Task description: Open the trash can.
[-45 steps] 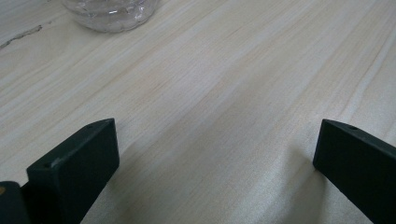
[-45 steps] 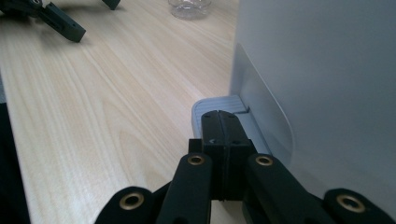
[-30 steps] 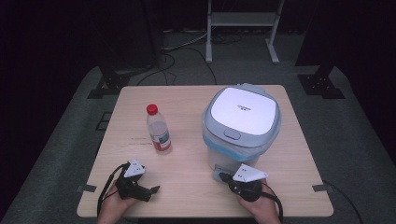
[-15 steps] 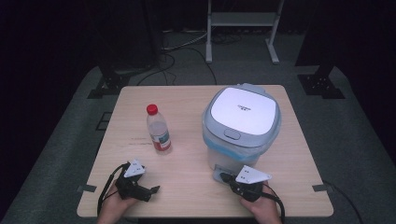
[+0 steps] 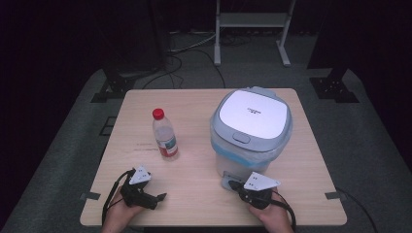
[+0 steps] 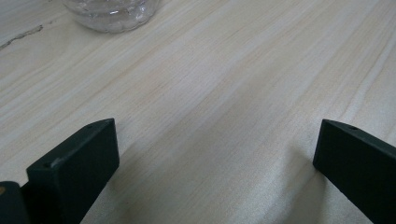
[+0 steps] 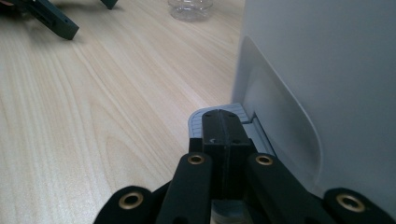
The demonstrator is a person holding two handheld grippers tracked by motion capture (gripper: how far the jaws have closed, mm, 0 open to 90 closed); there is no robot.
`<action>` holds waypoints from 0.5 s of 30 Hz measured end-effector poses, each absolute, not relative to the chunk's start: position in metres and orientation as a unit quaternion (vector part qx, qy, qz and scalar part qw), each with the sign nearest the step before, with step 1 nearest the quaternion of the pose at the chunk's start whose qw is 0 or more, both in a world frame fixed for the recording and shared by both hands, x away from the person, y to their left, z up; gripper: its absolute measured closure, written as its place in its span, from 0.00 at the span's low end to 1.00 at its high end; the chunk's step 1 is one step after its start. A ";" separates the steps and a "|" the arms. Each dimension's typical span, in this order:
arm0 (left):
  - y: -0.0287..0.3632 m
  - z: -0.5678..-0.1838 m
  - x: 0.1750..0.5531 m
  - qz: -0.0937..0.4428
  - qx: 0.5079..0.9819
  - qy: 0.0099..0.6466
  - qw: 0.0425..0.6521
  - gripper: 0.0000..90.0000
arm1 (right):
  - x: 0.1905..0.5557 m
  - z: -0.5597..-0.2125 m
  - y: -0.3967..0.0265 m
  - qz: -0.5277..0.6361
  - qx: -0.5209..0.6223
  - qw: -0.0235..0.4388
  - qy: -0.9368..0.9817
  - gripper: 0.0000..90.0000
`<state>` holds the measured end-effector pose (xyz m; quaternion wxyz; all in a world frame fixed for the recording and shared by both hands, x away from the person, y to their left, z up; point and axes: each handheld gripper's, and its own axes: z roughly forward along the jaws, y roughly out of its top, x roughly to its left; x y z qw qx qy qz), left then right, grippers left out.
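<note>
A clear water bottle (image 5: 165,138) with a red cap stands upright left of the table's middle. Its base (image 6: 112,11) lies ahead of my left gripper (image 6: 217,140), whose jaws stand wide open over bare wood. That gripper (image 5: 154,198) rests near the table's front left, held by a hand. A white pedal bin (image 5: 251,128) with a grey lid stands at the right. My right gripper (image 7: 225,126) is shut with nothing between its jaws, its tips over the bin's grey foot pedal (image 7: 198,120). From above, the right gripper (image 5: 235,185) sits right at the bin's base.
The wooden table (image 5: 194,102) has bare surface between the bottle and the bin. The bin's wall (image 7: 327,70) rises close on the right of the right gripper view. The left gripper (image 7: 51,18) and bottle base (image 7: 189,9) lie farther off there. Cables and a metal stand are on the dark floor behind.
</note>
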<state>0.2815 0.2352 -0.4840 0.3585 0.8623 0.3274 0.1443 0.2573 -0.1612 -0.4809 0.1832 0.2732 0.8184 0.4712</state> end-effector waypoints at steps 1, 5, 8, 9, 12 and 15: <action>0.235 -0.484 0.282 0.144 0.862 0.328 0.359 0.00 | 0.257 -0.481 -0.160 0.466 0.271 0.187 0.821 0.99; 0.235 -0.484 0.282 0.144 0.862 0.328 0.358 0.00 | 0.257 -0.481 -0.158 0.459 0.272 0.186 0.825 0.99; 0.235 -0.484 0.282 0.144 0.862 0.328 0.359 0.00 | 0.257 -0.482 -0.157 0.454 0.274 0.187 0.827 0.99; 0.235 -0.484 0.282 0.144 0.862 0.328 0.359 0.00 | 0.257 -0.482 -0.157 0.450 0.273 0.187 0.829 0.99; 0.235 -0.484 0.282 0.144 0.862 0.328 0.359 0.00 | 0.257 -0.482 -0.156 0.449 0.273 0.187 0.830 0.99; 0.235 -0.484 0.282 0.144 0.862 0.328 0.359 0.00 | 0.257 -0.482 -0.155 0.445 0.275 0.186 0.832 0.99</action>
